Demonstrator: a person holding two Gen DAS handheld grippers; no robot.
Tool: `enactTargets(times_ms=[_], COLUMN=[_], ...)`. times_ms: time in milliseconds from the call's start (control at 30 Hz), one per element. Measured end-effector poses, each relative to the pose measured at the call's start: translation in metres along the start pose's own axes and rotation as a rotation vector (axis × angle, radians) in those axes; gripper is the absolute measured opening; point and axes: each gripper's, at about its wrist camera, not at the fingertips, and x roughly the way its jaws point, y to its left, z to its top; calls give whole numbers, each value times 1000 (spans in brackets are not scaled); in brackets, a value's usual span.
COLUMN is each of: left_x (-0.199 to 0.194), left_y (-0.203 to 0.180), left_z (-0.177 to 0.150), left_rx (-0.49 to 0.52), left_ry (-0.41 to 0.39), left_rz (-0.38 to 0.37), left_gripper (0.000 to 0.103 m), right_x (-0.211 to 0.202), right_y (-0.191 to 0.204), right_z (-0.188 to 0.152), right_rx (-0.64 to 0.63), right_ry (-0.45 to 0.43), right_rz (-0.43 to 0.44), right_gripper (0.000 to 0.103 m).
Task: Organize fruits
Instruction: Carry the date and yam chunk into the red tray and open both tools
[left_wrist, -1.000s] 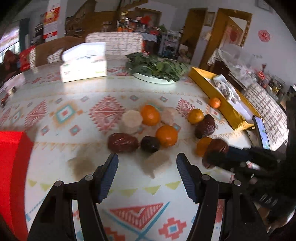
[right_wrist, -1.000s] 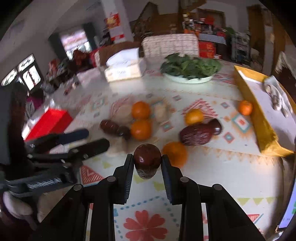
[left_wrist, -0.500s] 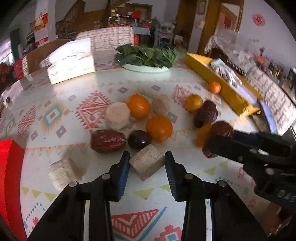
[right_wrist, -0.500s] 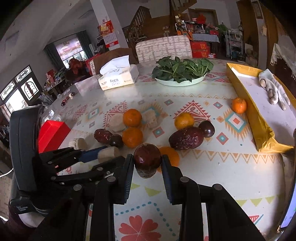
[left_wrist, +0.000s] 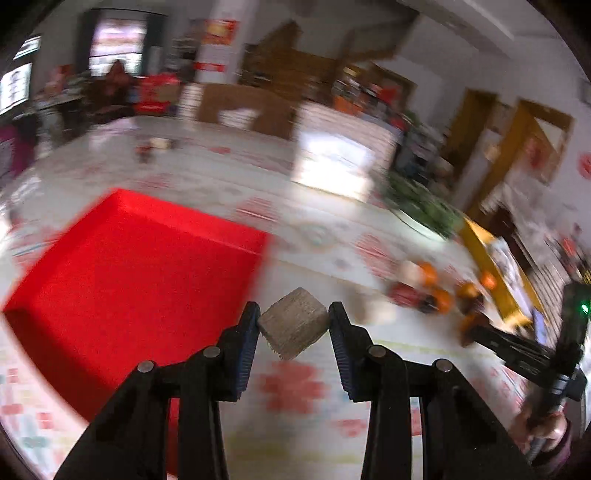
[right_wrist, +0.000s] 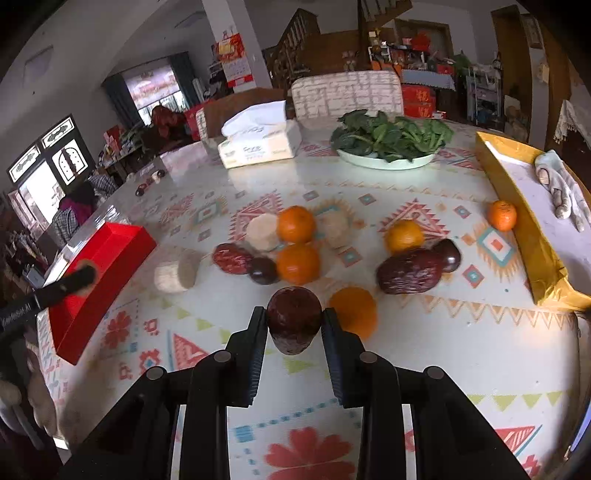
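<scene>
Pale chunk: a tan, fibrous, blocky piece (left_wrist: 293, 323) sat clamped between the pads of the left gripper (left_wrist: 293, 325), lifted clear of the table (left_wrist: 321, 221).
Dark red fruit: a wrinkled, date-like fruit (right_wrist: 293, 319) was pinched upright between the fingers of the right gripper (right_wrist: 294, 325), above the patterned cloth.
Key relation: the red tray (left_wrist: 125, 266) lay just ahead and to the left of the pale chunk; its near right corner was almost beside the left finger. The left gripper was clearly the nearer of the two; from the right wrist view the red tray sat well off to the left.
Likely step: carrying the chunk over the tray wall for release, as a judgement.
Loose fruit: oranges (right_wrist: 297, 263), a large dark date (right_wrist: 410, 271), a small dark fruit (right_wrist: 263, 270) and more pale chunks (right_wrist: 177, 271) lay mid-table, well apart from the tray.
Surroundings: a tissue box (right_wrist: 258, 146), a plate of greens (right_wrist: 388, 158) and a yellow box (right_wrist: 517, 206) stood farther back.
Blur: the left wrist view was smeared, so the tray's contents could not be told.
</scene>
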Motion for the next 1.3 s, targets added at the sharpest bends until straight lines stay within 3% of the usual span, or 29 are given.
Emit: enactTargets(times_ms=[200, 367, 567, 900, 1100, 1133, 1200, 1300], left_x=[-22, -15, -11, -12, -24, -26, -31, -38], left_y=[72, 99, 129, 153, 159, 159, 157, 152], left_z=[2, -7, -9, -9, -7, -6, -5, -2], left_rx=[-117, -161, -192, -236, -282, -284, -284, -280], left_ry=[-57, -27, -16, -17, -51, -57, -67, -81], left_rz=[127, 158, 167, 169, 169, 169, 172, 172], left_gripper=[37, 37, 37, 38, 53, 54, 55, 56], right_x=[0, 28, 73, 122, 123, 121, 116, 105], right_y=[66, 147, 229, 298, 307, 310, 313, 312], right_z=[18, 32, 31, 12, 5, 4, 3, 3], right_rx=[-47, -120, -199, -312, -365, -377, -395, -406], right_ry=[30, 96, 171, 258, 243, 237, 221, 184], right_rz=[130, 278, 371, 354, 334, 333, 330, 330], right_gripper=[33, 33, 33, 33, 34, 35, 48, 53])
